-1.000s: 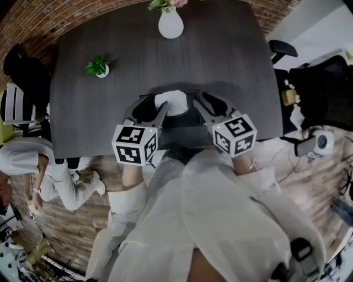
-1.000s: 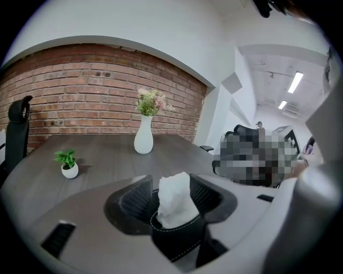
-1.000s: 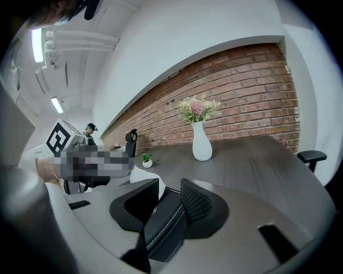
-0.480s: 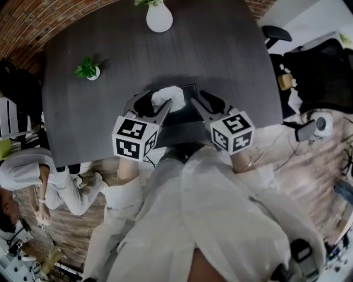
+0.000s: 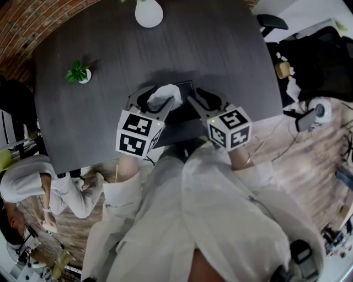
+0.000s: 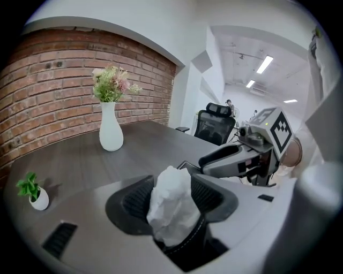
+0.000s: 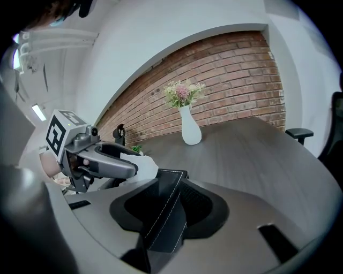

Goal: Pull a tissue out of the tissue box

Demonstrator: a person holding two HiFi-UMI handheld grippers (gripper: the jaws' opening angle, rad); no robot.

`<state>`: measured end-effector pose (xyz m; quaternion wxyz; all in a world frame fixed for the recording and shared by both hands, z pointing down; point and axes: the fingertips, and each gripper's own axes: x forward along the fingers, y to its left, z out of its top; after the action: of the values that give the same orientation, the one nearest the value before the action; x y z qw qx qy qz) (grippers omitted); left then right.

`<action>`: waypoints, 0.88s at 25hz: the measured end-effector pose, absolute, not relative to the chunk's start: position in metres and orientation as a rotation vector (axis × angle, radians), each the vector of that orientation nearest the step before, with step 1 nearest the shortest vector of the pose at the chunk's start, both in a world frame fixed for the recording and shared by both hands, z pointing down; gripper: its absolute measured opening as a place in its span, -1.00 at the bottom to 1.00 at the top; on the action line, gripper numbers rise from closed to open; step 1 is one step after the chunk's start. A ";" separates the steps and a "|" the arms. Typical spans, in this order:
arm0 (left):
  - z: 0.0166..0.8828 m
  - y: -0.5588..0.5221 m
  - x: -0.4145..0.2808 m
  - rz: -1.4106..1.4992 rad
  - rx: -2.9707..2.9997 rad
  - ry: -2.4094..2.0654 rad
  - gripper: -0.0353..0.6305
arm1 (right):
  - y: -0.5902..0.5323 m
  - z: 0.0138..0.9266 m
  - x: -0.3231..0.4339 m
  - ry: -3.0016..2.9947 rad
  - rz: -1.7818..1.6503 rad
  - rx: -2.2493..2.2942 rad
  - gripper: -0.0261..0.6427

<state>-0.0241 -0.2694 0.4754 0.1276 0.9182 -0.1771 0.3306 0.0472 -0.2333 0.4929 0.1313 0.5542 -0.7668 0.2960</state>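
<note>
**Left jaws wide around the tissue, nothing pinched yet**

Starting nearest the camera: in the head view's lower middle, the left gripper [image 5: 156, 102] and right gripper [image 5: 202, 102] sit side by side over the table's [image 5: 231, 60] near edge, both angled down at the tissue box [image 7: 167, 207]. The box is a dark one with white stitching and sits close to that edge.

The left gripper's jaws have just been opening and now stand spread wide. The white tissue [image 6: 170, 206] pokes up out of the box right between them, loose and not squeezed as far as I can see. The right gripper is released too: its 2 jaws straddle the box's stitched edge with a gap showing, so it isn't clamping it.

Further back, a small potted plant [image 5: 77, 72] is at the left, and a white vase [image 5: 149, 11] is at the top of the frame. Both are well clear.

What I'd worry about:
- If the left jaws close on just the tip of the tuft, it probably tears or slips out.
- If they close too low, they could catch the box's slot or grab several sheets at once.
- With the right jaws not biting, the box looks free to lift with the pull or slide off the near edge.
</note>
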 end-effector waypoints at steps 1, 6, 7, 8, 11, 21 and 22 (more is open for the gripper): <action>0.477 -0.269 -0.023 0.971 2.675 -0.506 -0.25 | -0.234 0.494 0.046 -2.225 0.865 1.607 -0.60; 0.478 -0.269 -0.017 0.976 2.688 -0.457 -0.26 | -0.235 0.499 0.044 -2.216 0.890 1.596 -0.61; 0.478 -0.269 -0.016 0.980 2.694 -0.444 -0.26 | -0.236 0.500 0.043 -2.217 0.894 1.594 -0.61; 0.479 -0.269 -0.016 0.988 2.701 -0.435 -0.27 | -0.236 0.500 0.043 -2.216 0.896 1.592 -0.61; 0.480 -0.272 -0.018 1.013 2.711 -0.445 -0.35 | -0.237 0.501 0.042 -2.212 0.887 1.588 -0.61; 0.482 -0.275 -0.018 1.024 2.710 -0.499 -0.85 | -0.236 0.503 0.043 -2.200 0.846 1.582 -0.61; 0.481 -0.276 -0.019 1.022 2.710 -0.510 -0.86 | -0.236 0.502 0.042 -2.198 0.847 1.580 -0.61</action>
<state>-0.0186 -0.2760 0.4806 0.1000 0.9169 -0.1724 0.3459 0.0423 -0.2363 0.5022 0.1520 0.5507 -0.7658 0.2951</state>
